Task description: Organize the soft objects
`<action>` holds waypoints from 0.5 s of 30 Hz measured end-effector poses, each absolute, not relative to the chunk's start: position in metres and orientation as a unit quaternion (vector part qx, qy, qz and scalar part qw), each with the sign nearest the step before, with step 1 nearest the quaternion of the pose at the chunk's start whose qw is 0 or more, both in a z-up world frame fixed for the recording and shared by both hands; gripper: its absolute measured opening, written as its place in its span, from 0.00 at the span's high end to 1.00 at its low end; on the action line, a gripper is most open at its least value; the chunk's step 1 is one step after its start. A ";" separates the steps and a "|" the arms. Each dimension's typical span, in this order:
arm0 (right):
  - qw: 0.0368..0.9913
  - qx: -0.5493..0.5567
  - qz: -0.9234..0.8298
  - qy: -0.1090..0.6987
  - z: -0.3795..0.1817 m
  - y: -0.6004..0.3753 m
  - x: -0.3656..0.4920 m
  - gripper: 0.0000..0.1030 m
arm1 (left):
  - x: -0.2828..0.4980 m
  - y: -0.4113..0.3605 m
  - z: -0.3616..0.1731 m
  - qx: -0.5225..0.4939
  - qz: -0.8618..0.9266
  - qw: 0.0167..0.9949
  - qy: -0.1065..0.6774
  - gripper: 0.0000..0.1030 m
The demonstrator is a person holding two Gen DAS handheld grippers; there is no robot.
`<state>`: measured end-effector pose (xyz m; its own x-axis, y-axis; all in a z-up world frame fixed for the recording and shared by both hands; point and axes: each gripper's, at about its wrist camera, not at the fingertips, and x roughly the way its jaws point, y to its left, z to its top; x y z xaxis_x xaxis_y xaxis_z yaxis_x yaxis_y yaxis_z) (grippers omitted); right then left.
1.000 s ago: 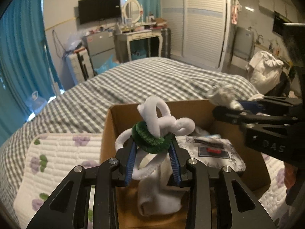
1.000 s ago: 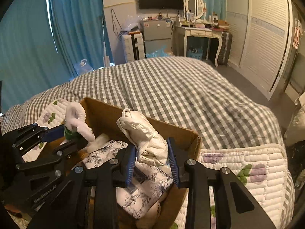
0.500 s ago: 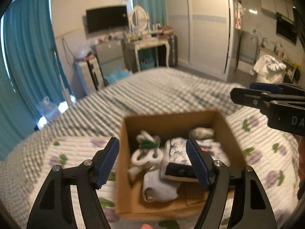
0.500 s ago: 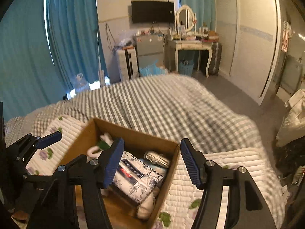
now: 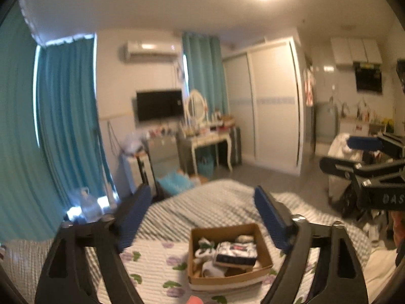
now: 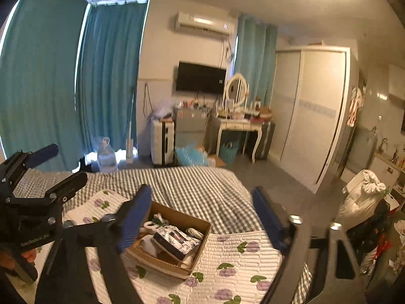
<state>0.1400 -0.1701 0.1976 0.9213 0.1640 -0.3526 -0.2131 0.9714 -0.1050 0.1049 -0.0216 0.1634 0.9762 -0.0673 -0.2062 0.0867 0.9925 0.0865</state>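
Both claws, left point(image 5: 202, 217) and right point(image 6: 202, 219), gape wide and empty, well above the box point(image 5: 229, 254) that lies below between their fingers with the soft things point(image 5: 206, 247) inside, apparently finished.

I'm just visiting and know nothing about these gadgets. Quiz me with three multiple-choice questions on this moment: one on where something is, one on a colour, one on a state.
1. Where does the cardboard box sit?
A. on the floor
B. on the flowered quilt on the bed
C. on the dressing table

2. What colour are the curtains?
A. teal
B. red
C. white

3. How is the right gripper?
A. shut on a sock
B. shut on nothing
C. open, holding nothing

Answers: 1 B, quilt shows all round the box; 2 A, teal folds at the window; 3 C, its blue pads stand wide apart.
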 end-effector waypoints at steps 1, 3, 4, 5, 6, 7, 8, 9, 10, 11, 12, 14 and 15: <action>0.980 -0.068 0.094 0.164 0.200 -0.170 0.128 0.07 | 0.092 -0.019 0.166 0.042 -0.036 0.995 0.087 0.16; 0.984 -0.061 0.085 0.144 0.199 -0.171 0.103 0.00 | 0.074 -0.011 0.167 0.030 -0.028 0.997 0.070 0.16; 0.986 -0.056 0.079 0.136 0.197 -0.172 0.094 0.00 | 0.066 -0.006 0.165 0.023 -0.023 0.997 0.063 0.16; 0.987 -0.051 0.076 0.129 0.194 -0.174 0.084 0.00 | 0.064 -0.003 0.164 0.019 -0.017 0.998 0.058 0.16; 0.989 -0.042 0.077 0.122 0.189 -0.175 0.074 0.00 | 0.061 0.000 0.161 0.016 -0.013 0.998 0.052 0.16; 0.989 -0.033 0.081 0.120 0.184 -0.175 0.068 0.00 | 0.056 0.003 0.157 0.014 -0.011 0.999 0.045 0.16; 0.989 -0.026 0.077 0.120 0.175 -0.175 0.063 0.00 | 0.056 0.006 0.153 0.013 -0.009 0.999 0.043 0.16; 0.990 -0.026 0.074 0.119 0.169 -0.176 0.061 0.00 | 0.053 0.006 0.147 0.011 -0.006 0.999 0.044 0.16; 0.990 -0.025 0.074 0.117 0.162 -0.176 0.058 0.00 | 0.053 0.006 0.141 0.009 -0.003 0.999 0.044 0.16; 0.990 -0.020 0.073 0.118 0.153 -0.175 0.057 0.00 | 0.052 0.005 0.133 0.007 -0.003 0.999 0.047 0.16; 0.990 -0.011 0.075 0.118 0.142 -0.175 0.056 0.00 | 0.055 0.007 0.124 0.006 -0.002 0.999 0.052 0.16; 0.990 -0.003 0.075 0.118 0.124 -0.173 0.060 0.00 | 0.057 0.005 0.105 0.006 0.001 0.998 0.060 0.16; 0.991 -0.002 0.075 0.112 0.112 -0.172 0.062 0.00 | 0.062 0.006 0.091 0.005 0.006 0.998 0.069 0.16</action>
<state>0.0617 -0.1716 0.1123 0.9636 0.1479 -0.2226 -0.1488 0.9888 0.0128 0.0619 0.0062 0.0913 0.9904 0.0127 -0.1375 -0.0113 0.9999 0.0106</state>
